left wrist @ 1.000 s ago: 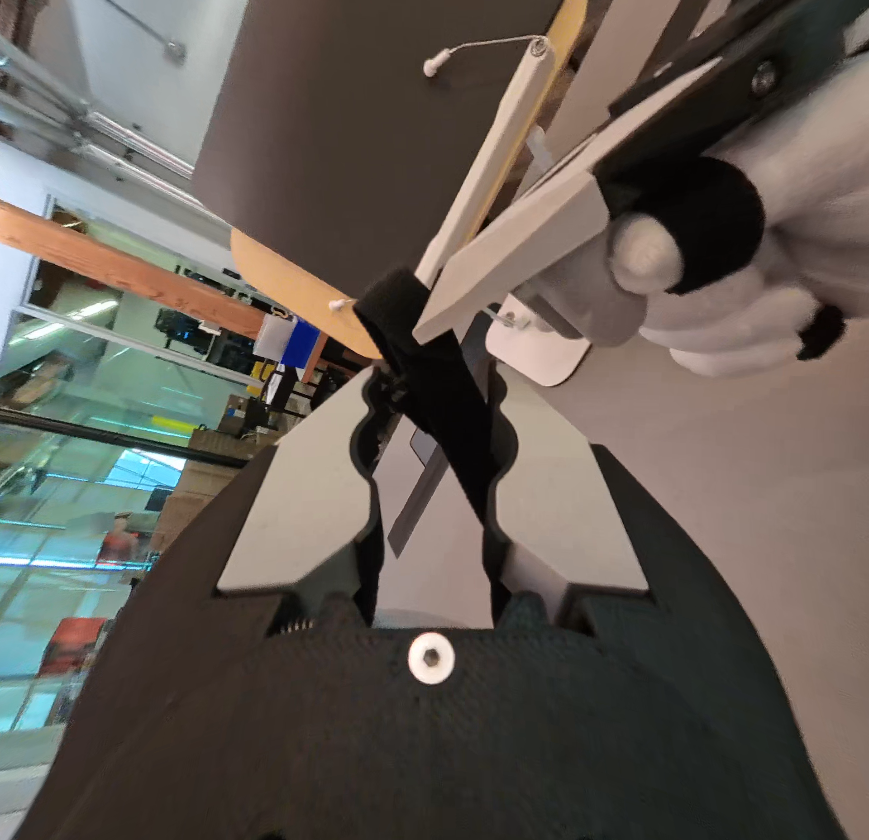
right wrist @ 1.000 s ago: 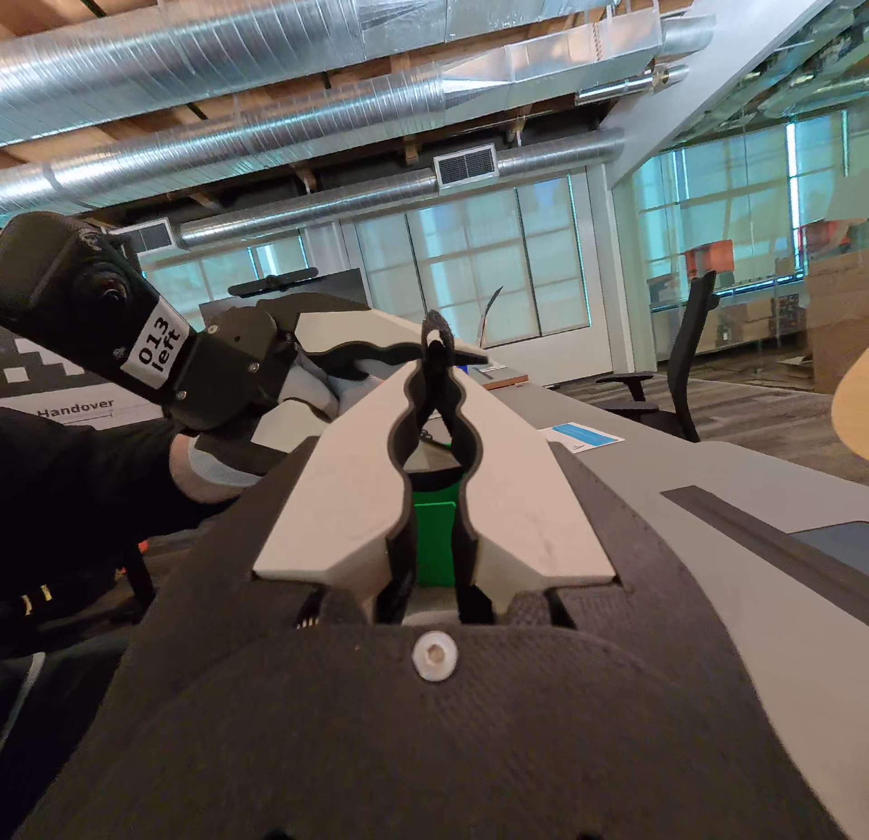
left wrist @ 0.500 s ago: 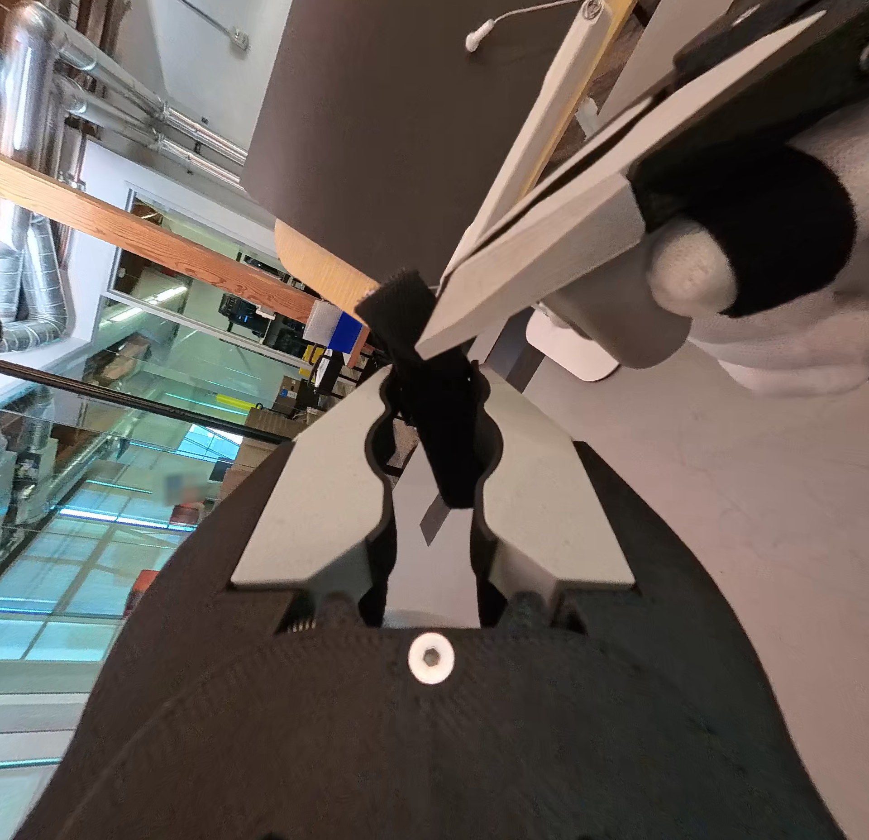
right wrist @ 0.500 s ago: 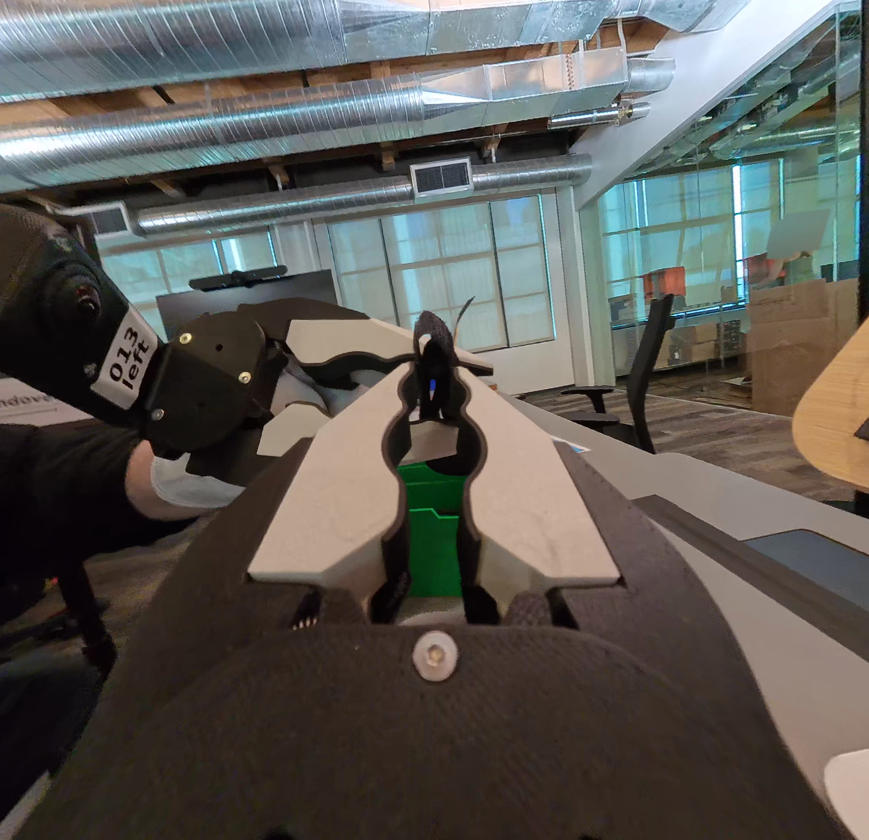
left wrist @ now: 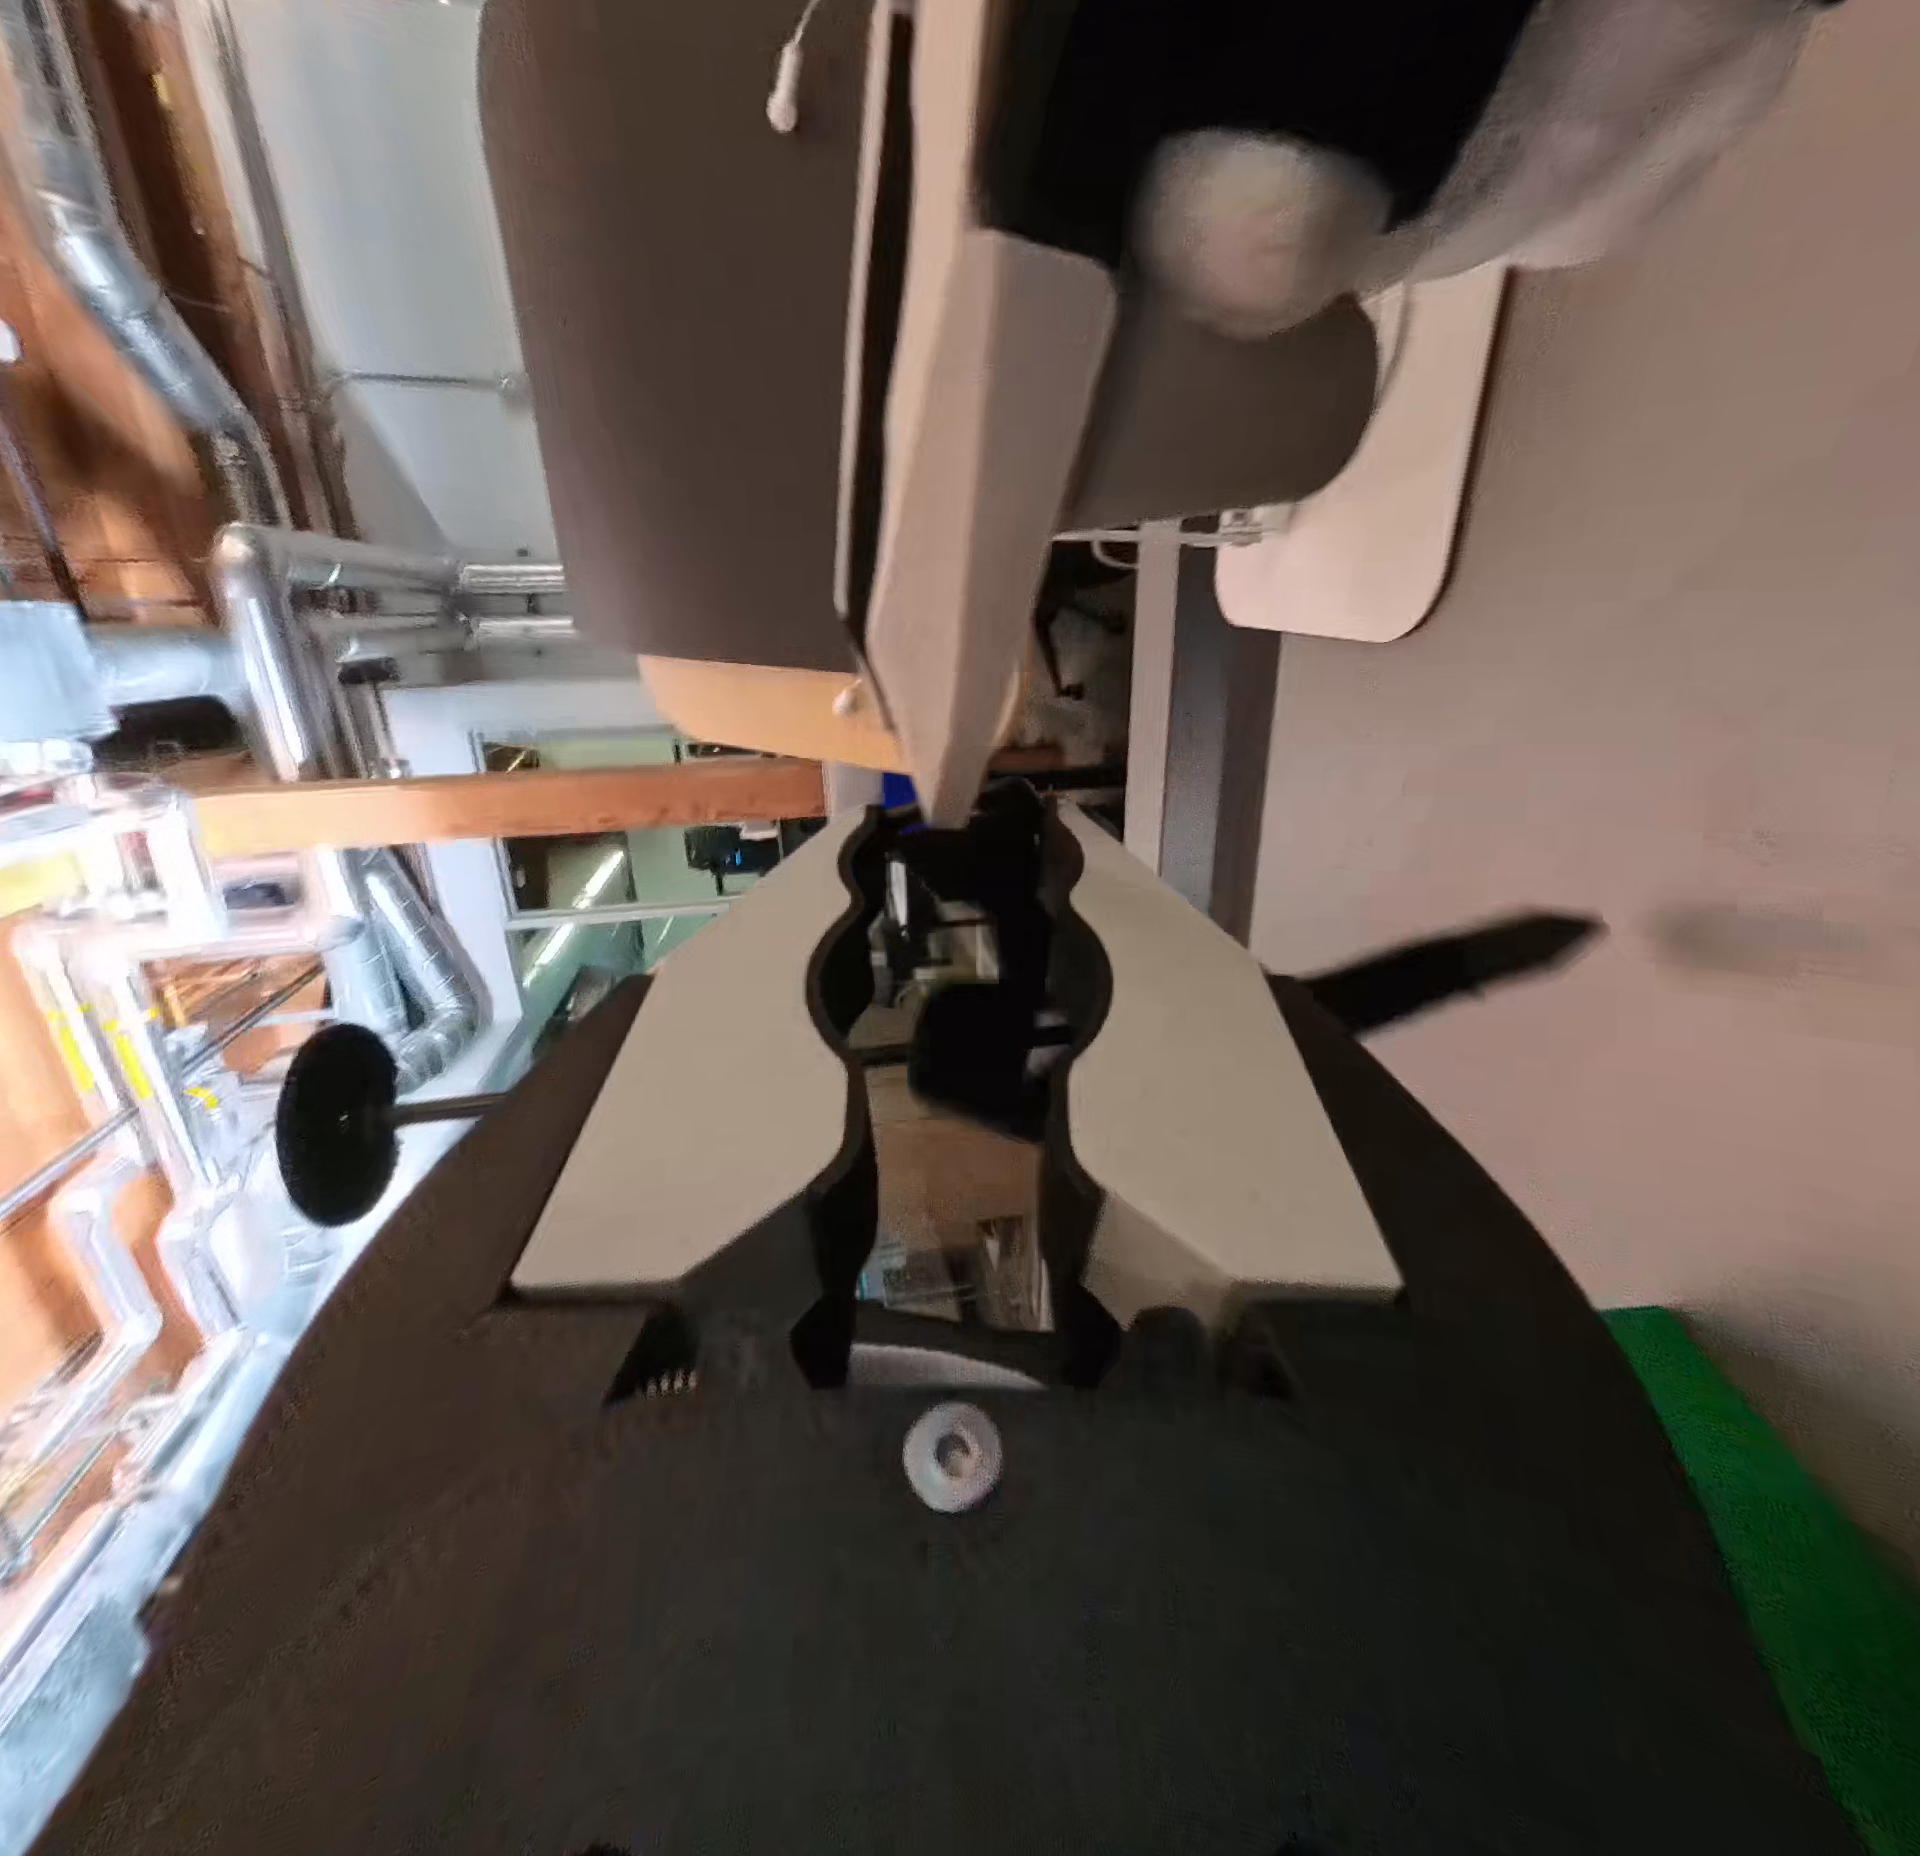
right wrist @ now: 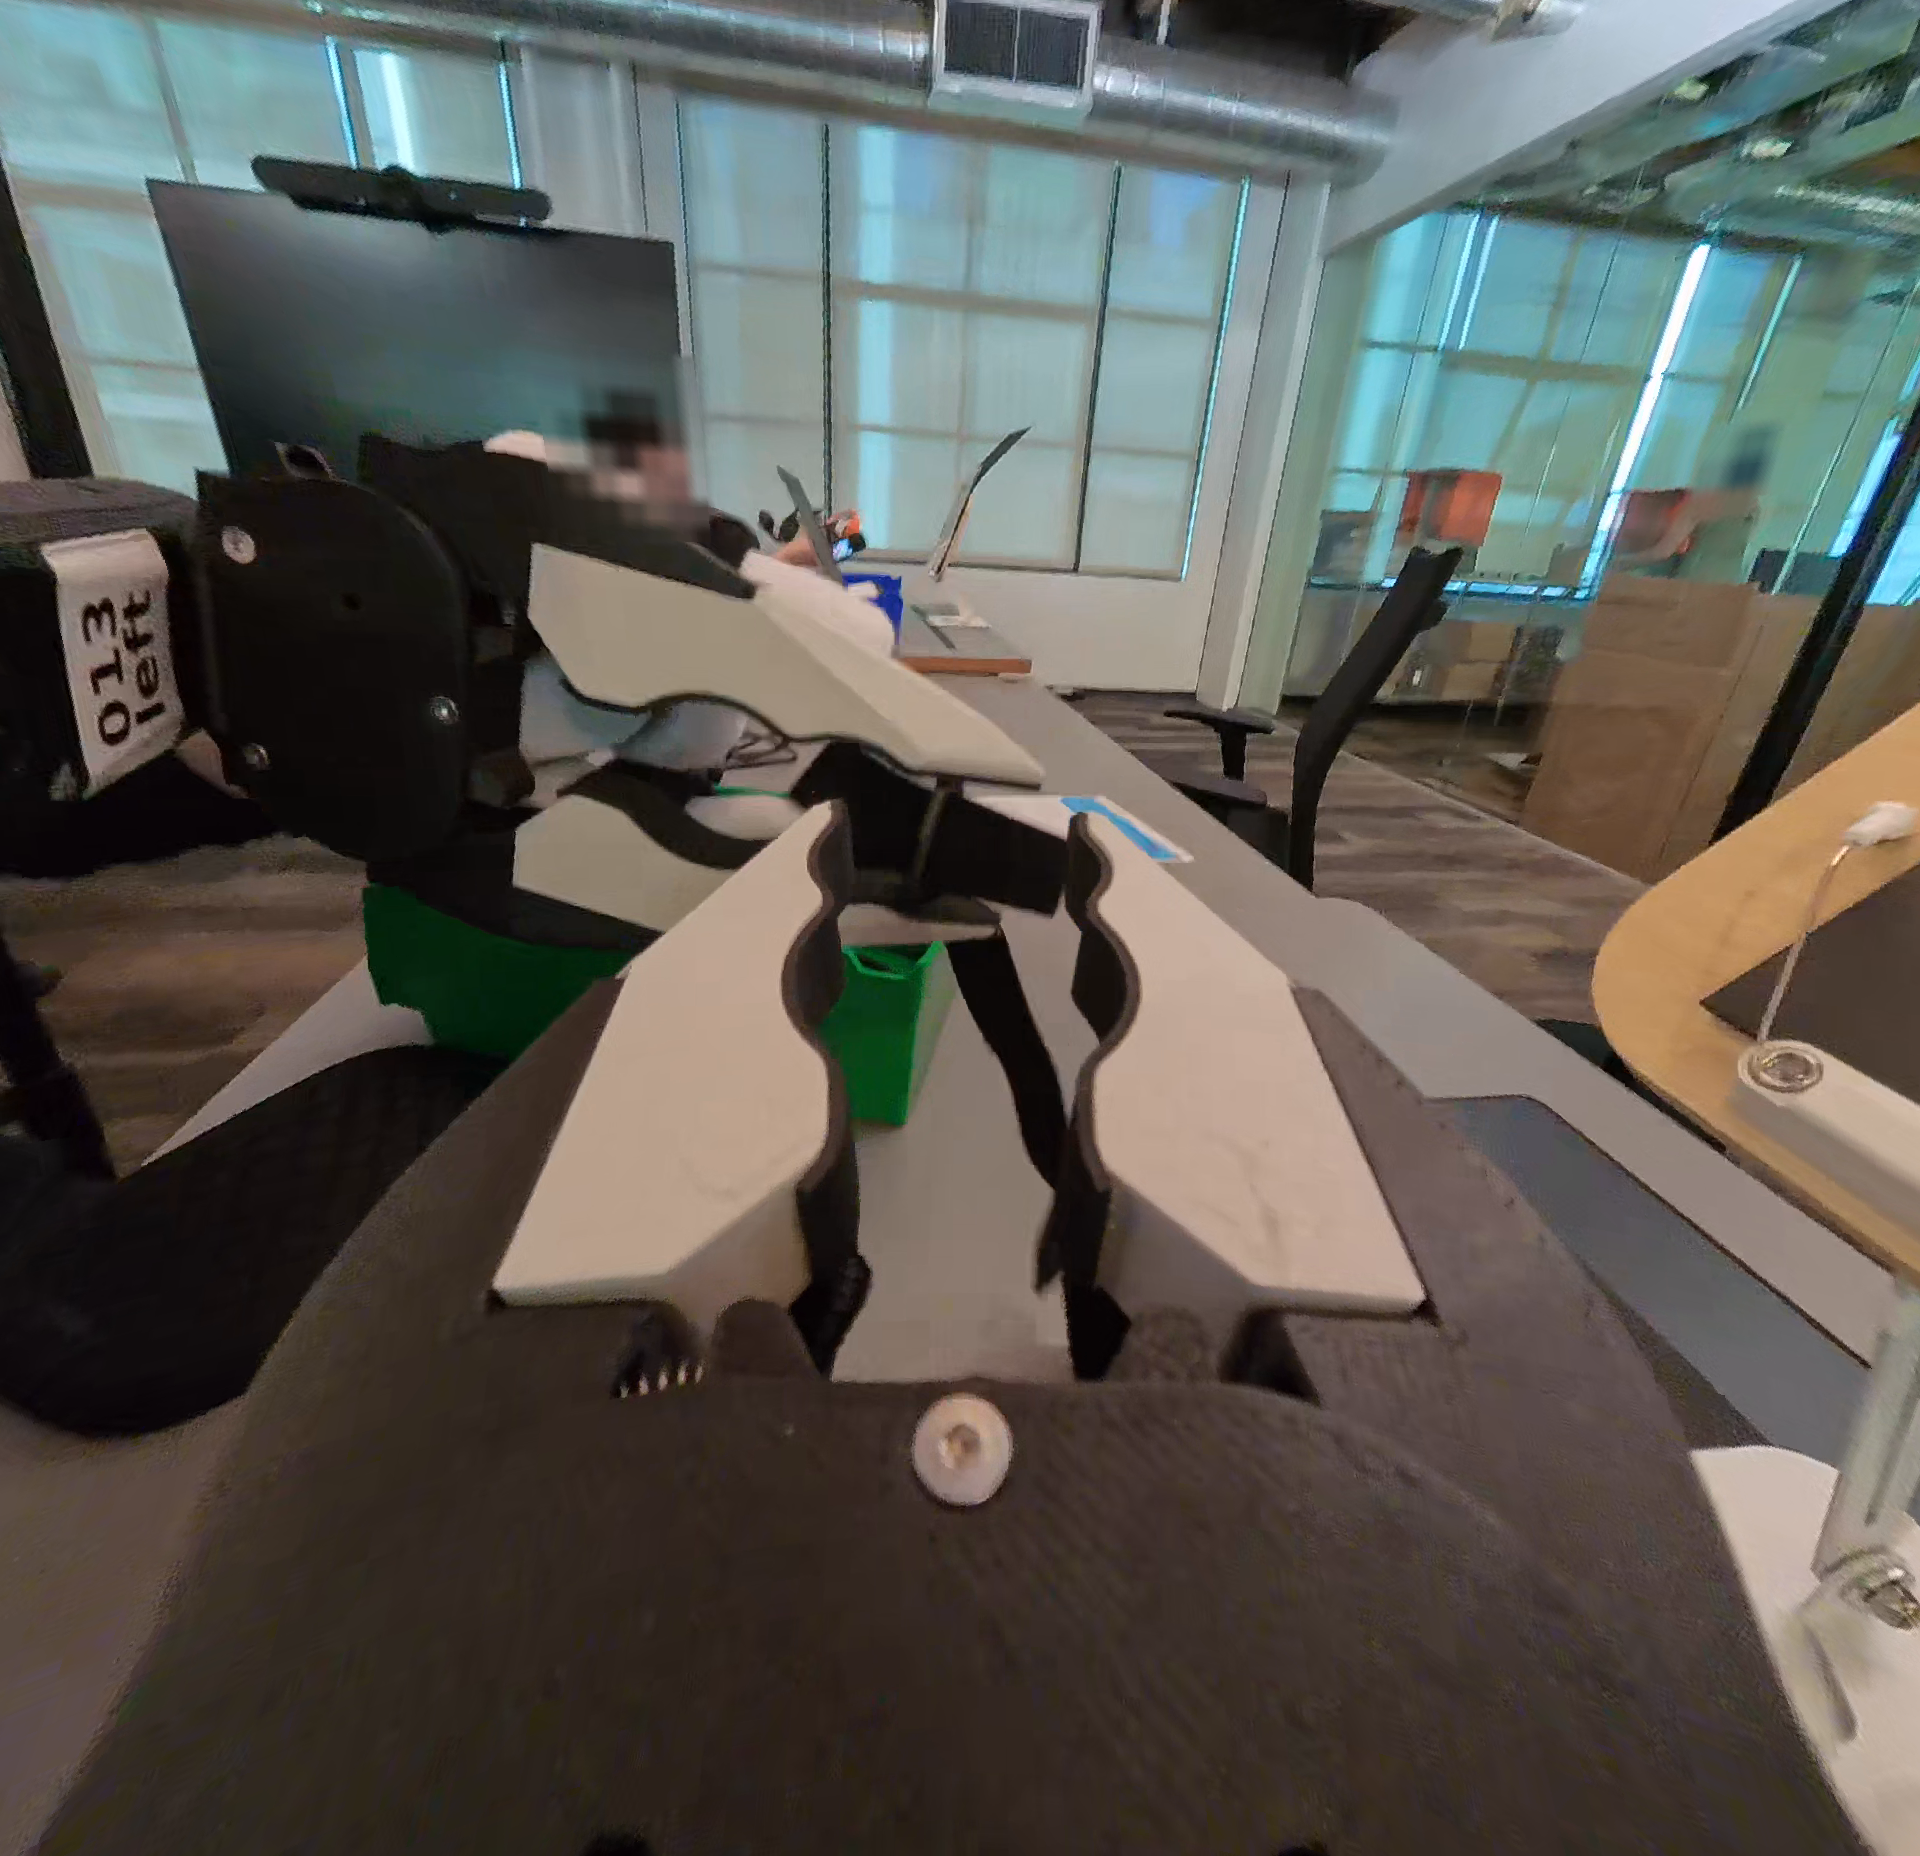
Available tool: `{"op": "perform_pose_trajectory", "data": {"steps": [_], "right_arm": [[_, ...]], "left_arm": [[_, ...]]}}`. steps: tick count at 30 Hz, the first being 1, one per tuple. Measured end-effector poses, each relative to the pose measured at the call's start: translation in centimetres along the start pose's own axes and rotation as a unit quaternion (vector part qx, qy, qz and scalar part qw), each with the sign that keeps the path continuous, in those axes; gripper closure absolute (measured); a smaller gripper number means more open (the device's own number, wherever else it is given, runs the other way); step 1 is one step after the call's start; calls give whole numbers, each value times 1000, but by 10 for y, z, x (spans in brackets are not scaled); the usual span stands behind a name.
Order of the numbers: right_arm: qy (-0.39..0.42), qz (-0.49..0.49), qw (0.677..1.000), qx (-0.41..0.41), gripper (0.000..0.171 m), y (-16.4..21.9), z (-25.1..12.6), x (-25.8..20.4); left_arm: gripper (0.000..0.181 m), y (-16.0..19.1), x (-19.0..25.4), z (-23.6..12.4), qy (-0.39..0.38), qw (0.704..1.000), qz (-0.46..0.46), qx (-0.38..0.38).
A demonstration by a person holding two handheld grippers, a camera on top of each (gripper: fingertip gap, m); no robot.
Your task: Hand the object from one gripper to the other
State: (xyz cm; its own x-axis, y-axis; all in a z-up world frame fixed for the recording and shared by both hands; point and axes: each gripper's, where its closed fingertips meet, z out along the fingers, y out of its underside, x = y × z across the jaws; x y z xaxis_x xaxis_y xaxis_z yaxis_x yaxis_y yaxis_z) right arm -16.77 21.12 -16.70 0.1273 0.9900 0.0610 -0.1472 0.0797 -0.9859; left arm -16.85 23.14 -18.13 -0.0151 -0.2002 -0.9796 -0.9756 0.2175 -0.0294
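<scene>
A black strap (left wrist: pixel 977 985) sits between the pale fingers of my left gripper (left wrist: pixel 956 830), which is shut on it near the tips. In the right wrist view the strap (right wrist: pixel 1013 1058) hangs down from the left gripper's fingers (right wrist: pixel 769 663) through the gap of my right gripper (right wrist: pixel 954 817). The right gripper's jaws stand wide apart and do not clamp the strap. In the left wrist view the right gripper's fingers (left wrist: pixel 987 476) come in from above, and their tip meets the left tips.
A green bin (right wrist: pixel 488 965) stands on the grey table (right wrist: pixel 1351 975) under the left gripper. A black monitor (right wrist: pixel 416 331) stands behind, an office chair (right wrist: pixel 1340 705) to the right. A wooden board (right wrist: pixel 1714 933) on a stand is close on the right. The grippers are tip to tip, or close to it.
My right gripper has opened and let go of the strap. The left gripper has closed in and now holds it. Both views have swung downward toward the table.
</scene>
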Motion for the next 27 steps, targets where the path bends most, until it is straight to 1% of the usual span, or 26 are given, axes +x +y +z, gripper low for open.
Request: {"op": "perform_pose_trajectory", "data": {"steps": [3, 5, 6, 9, 10, 13, 15, 18, 21, 23, 24, 26, 27], "right_arm": [[-1, -6, 1000, 8, 139, -7, -5, 1], [-8, -17, 1000, -5, 141, -7, -8, 2], [-19, -19, 999, -20, 143, -1, -9, 1], [-58, 33, 996, -50, 138, 20, -10, 0], [-62, 37, 995, -65, 137, 28, -10, 1], [-58, 19, 992, -106, 132, 50, -7, 3], [-55, 8, 991, -124, 123, 61, -4, 1], [-52, 30, 990, -129, 117, 70, 7, -6], [-36, 58, 992, -104, 114, 71, 19, -12], [-11, 53, 993, -100, 121, 69, 20, -6], [6, 48, 994, -95, 130, 67, 19, -1], [17, 44, 994, -103, 171, 68, 16, 5], [25, 37, 993, -106, 171, 69, 14, 9]], "left_arm": [[155, 2, 6, 0, 19, 1000, 5, -2], [154, 6, 7, 0, 33, 999, -27, 2], [154, 9, 7, -1, 37, 999, -39, 2], [154, 11, -1, -3, 48, 993, -106, 15], [154, 11, -6, -5, 50, 990, -133, 22], [155, 13, -20, -8, 53, 982, -180, 33], [154, 11, -26, -10, 56, 977, -203, 43], [155, -1, -27, -14, 73, 966, -238, 62], [154, -17, -24, -18, 79, 963, -247, 75], [154, -28, -19, -21, 88, 958, -259, 85], [154, -33, -18, -23, 89, 957, -262, 92], [154, -40, -19, -27, 86, 953, -272, 99], [154, -42, -20, -29, 87, 952, -277, 100]]}}
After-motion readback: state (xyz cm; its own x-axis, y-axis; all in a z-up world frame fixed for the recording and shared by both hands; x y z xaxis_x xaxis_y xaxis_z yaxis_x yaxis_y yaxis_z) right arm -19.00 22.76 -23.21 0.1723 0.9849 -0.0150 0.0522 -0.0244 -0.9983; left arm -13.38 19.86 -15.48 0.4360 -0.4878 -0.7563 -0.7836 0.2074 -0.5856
